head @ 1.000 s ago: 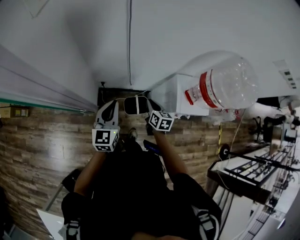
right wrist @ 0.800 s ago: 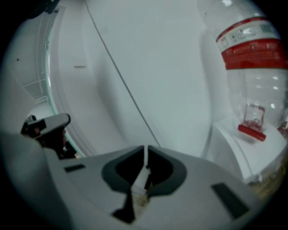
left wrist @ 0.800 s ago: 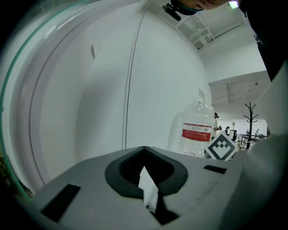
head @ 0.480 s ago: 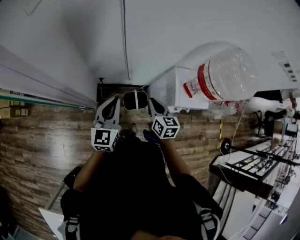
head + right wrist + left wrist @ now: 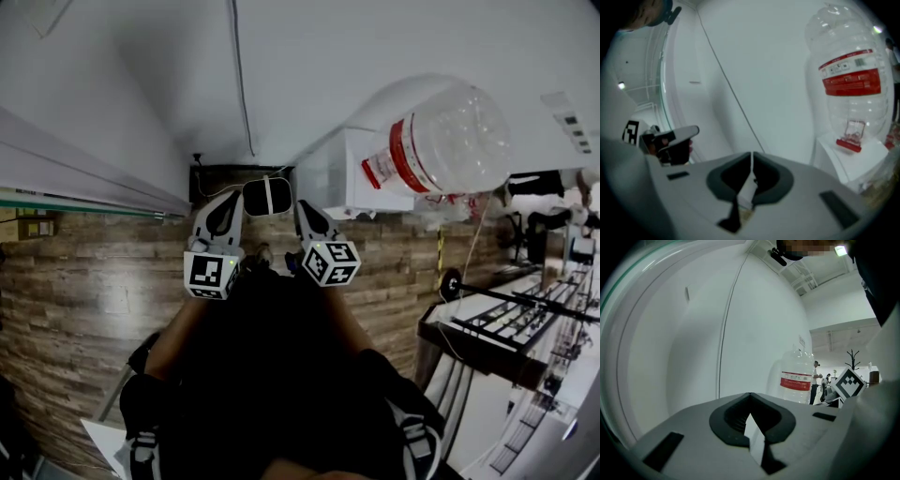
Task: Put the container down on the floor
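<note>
Print on the red label (image 5: 851, 77) of the water bottle (image 5: 848, 33) is too small to read. The person's dark torso (image 5: 272, 375) hides much of the wood floor (image 5: 75, 281), and the distant people (image 5: 816, 380) beside the bottle are too small to make out.

A thin cable (image 5: 242, 103) ran down the white wall (image 5: 309, 56) to a dark box (image 5: 220, 172) at its foot. Wood-plank floor (image 5: 84, 272) spread below. A white stand (image 5: 336, 180) stood against the wall, with a black rack (image 5: 469, 349) off to the right.
</note>
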Motion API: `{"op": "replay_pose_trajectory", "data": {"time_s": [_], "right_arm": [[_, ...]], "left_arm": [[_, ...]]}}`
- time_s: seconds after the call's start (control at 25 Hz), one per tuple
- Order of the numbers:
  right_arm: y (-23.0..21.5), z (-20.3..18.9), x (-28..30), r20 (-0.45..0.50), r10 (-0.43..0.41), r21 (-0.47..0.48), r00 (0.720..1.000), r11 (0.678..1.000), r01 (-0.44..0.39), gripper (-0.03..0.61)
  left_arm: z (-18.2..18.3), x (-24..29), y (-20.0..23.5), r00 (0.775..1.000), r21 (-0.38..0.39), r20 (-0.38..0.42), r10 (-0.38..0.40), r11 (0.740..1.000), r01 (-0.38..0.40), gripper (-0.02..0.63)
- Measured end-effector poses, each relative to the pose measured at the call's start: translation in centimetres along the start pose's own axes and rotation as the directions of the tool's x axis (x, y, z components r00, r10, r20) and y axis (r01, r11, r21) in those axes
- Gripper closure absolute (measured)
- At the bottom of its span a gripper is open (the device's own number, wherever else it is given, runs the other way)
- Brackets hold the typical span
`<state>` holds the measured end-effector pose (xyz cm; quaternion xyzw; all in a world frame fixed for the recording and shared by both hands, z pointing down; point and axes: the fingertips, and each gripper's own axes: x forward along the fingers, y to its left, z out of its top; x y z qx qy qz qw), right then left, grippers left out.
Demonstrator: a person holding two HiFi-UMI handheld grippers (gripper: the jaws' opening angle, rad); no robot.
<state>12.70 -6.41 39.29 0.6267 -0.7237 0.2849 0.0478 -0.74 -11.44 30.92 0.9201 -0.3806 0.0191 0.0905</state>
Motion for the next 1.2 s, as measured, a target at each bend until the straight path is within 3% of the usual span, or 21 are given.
{"op": "replay_pose_trajectory", "data": {"time_s": [1.2], "right_arm": [[-0.6,0.3,-0.3,0.005,0.009,-0.014,1.000,1.000,-0.009,0.546]], "left_arm": [[-0.8,-0.8,-0.2,1.000,-0.014,-0.008,-0.002,1.000,0.002,0.586]]}}
